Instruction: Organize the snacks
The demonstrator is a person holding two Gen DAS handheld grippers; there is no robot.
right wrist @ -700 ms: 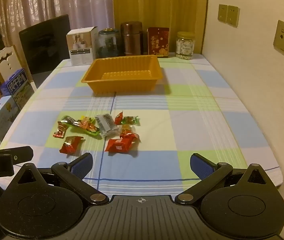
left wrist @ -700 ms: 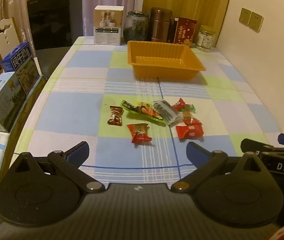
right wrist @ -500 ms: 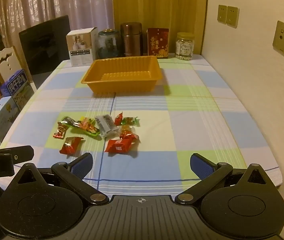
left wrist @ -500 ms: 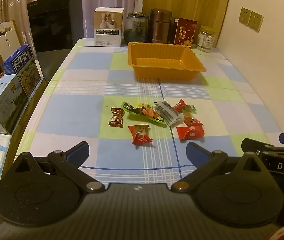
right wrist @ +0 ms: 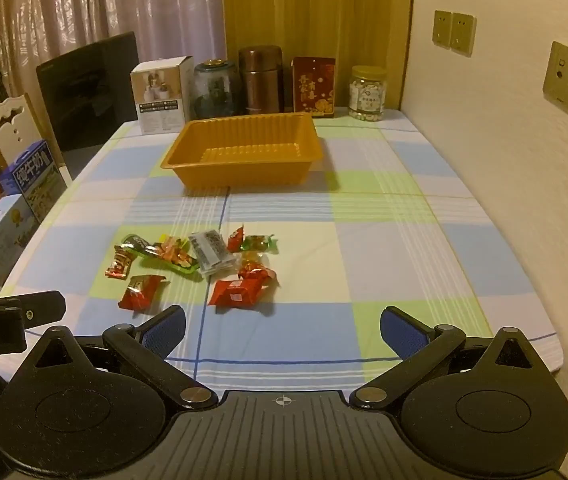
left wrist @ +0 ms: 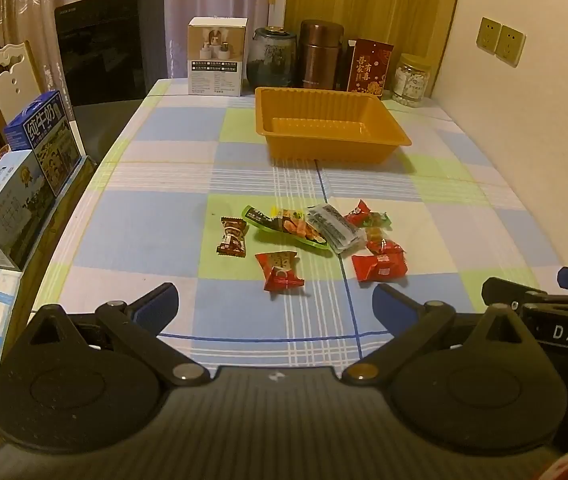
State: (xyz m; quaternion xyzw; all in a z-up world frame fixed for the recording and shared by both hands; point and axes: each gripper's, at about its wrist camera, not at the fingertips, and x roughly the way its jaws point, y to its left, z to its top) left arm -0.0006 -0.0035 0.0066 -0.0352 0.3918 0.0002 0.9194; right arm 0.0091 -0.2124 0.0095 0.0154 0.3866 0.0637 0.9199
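Several wrapped snacks lie in a loose cluster mid-table: a brown candy [left wrist: 232,237], a red candy [left wrist: 280,270], a long green pack [left wrist: 284,227], a grey pack [left wrist: 335,229] and a red pack [left wrist: 379,267]. The cluster also shows in the right wrist view [right wrist: 200,264]. An empty orange tray [left wrist: 329,128] [right wrist: 244,152] stands beyond them. My left gripper [left wrist: 275,300] is open and empty, just short of the snacks. My right gripper [right wrist: 282,326] is open and empty, near the front edge, to the right of the left one.
A white box [left wrist: 216,60], dark jar [left wrist: 275,58], brown canister [left wrist: 321,54], red box [left wrist: 368,66] and glass jar [left wrist: 411,80] line the table's far edge. Milk cartons [left wrist: 24,176] stand left of the table. The wall [right wrist: 523,160] runs along the right.
The left wrist view has shifted slightly, so the snacks sit a little nearer to the left gripper. The right gripper has barely moved. Both stay open.
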